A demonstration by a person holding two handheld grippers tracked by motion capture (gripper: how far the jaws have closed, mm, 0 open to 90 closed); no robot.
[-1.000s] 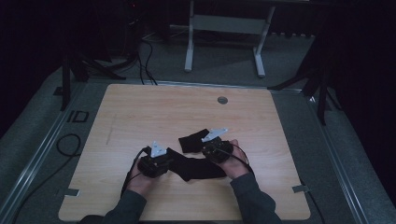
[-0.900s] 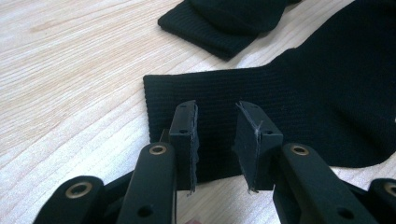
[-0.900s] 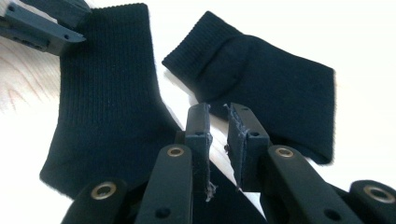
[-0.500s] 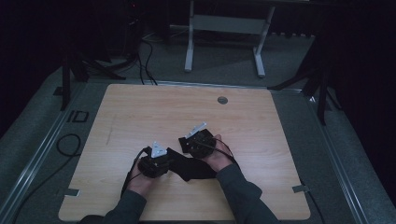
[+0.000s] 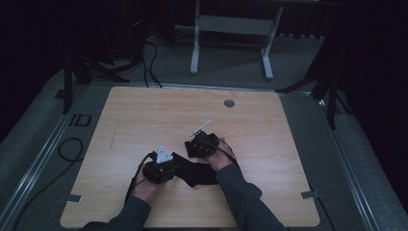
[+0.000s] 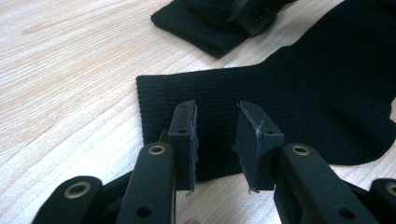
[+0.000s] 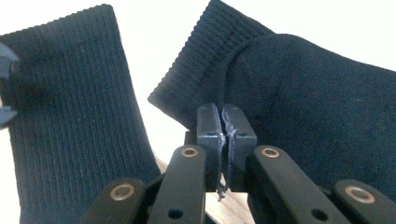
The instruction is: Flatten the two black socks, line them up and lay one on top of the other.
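Observation:
Two black socks lie on the wooden table [image 5: 269,144]. One sock [image 6: 289,93] is spread flat, its ribbed cuff under my left gripper [image 6: 215,140], whose jaws stand open with a gap between the pads. In the high view this gripper [image 5: 174,166] sits at the sock's [image 5: 199,174] left end. My right gripper [image 7: 225,123] has just closed its jaws, and they pinch a fold of the second sock [image 7: 317,93] near its cuff. From above, the right gripper [image 5: 191,148] is just beyond and to the right of the left one.
A round grommet [image 5: 229,103] sits in the table's far middle. Cables [image 5: 67,149] trail off the left edge, and a metal stand [image 5: 231,29] rises behind the table. Bare wood surrounds the socks on all sides.
The right hand has moved left and slightly nearer the left gripper, onto the second sock. The left hand has stayed where it was.

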